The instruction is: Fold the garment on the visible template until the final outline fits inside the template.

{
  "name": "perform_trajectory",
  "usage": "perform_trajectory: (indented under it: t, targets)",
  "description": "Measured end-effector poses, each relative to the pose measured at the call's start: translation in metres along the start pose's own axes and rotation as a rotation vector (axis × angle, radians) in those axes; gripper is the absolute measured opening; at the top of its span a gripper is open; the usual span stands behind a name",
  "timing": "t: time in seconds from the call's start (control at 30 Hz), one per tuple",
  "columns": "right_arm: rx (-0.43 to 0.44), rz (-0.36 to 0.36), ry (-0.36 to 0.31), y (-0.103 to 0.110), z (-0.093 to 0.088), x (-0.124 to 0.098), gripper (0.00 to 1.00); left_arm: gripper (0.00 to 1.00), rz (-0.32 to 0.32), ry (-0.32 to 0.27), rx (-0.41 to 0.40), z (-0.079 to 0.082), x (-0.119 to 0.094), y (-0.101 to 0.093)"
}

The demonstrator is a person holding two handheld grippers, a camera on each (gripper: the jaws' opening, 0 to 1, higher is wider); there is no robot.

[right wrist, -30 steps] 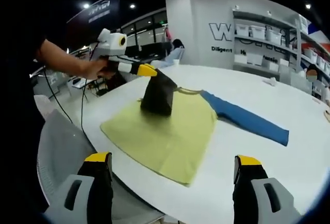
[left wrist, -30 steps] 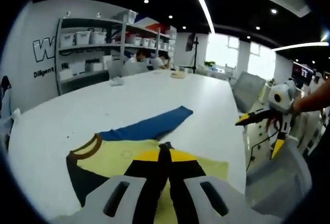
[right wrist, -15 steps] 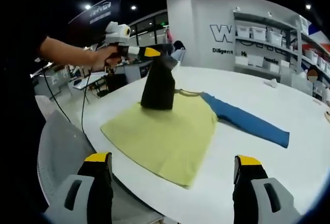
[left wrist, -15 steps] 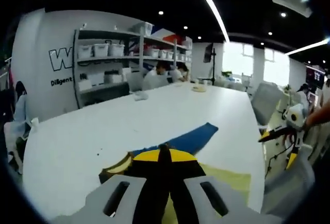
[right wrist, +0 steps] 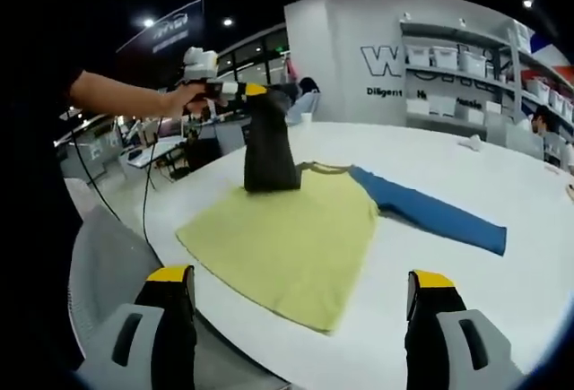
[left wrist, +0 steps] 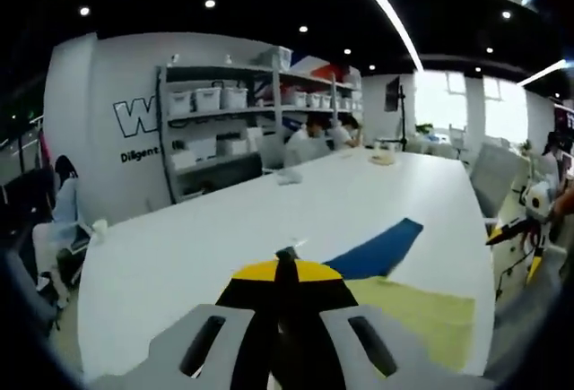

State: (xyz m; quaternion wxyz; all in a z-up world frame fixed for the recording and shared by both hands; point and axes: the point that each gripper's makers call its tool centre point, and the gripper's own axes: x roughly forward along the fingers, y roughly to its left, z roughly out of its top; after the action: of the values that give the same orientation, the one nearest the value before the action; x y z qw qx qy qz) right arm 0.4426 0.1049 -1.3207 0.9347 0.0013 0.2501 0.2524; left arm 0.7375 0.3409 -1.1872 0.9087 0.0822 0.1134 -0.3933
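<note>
A yellow shirt body (right wrist: 287,233) lies flat on the white table (right wrist: 502,318), its blue sleeve (right wrist: 430,212) stretched out to the right. A person's hand holds my left gripper (right wrist: 256,91) above the shirt's far left corner, shut on the dark sleeve (right wrist: 269,152), which hangs from it as a raised, taut cone. In the left gripper view my left gripper (left wrist: 287,264) has its yellow-tipped jaws pressed together, with the blue sleeve (left wrist: 381,251) and yellow body (left wrist: 421,314) beyond. My right gripper (right wrist: 300,282) stands open over the near table edge, holding nothing, and it appears again at the far right (left wrist: 529,229).
A grey chair (right wrist: 99,273) sits against the table's near left edge. Shelves with white bins (left wrist: 224,112) line the far wall, and people sit at the table's far end (left wrist: 309,139). Small items (left wrist: 386,159) lie far down the table.
My left gripper has lifted the dark sleeve higher off the table, pulling it taut. The shirt body, blue sleeve and right gripper have stayed put.
</note>
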Motion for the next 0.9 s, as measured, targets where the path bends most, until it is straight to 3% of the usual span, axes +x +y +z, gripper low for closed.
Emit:
perform_trajectory:
  t: [0.2,0.43,0.6,0.9]
  targets:
    - [-0.003,-0.009,0.001,-0.004,0.003,0.000,0.97,0.03,0.051,-0.013,0.005,0.012,-0.001,0.032]
    - [0.019,-0.013,-0.014,-0.004,0.004,-0.002,0.97,0.03,0.123,-0.027,-0.009,0.015,-0.010,0.060]
    - [0.012,-0.008,0.001,-0.003,0.000,-0.001,0.97,0.03,0.168,-0.020,0.010,0.010,-0.021,0.080]
    - [-0.042,-0.005,0.007,-0.004,0.004,0.001,0.99,0.03,0.283,-0.010,0.034,-0.002,-0.049,0.137]
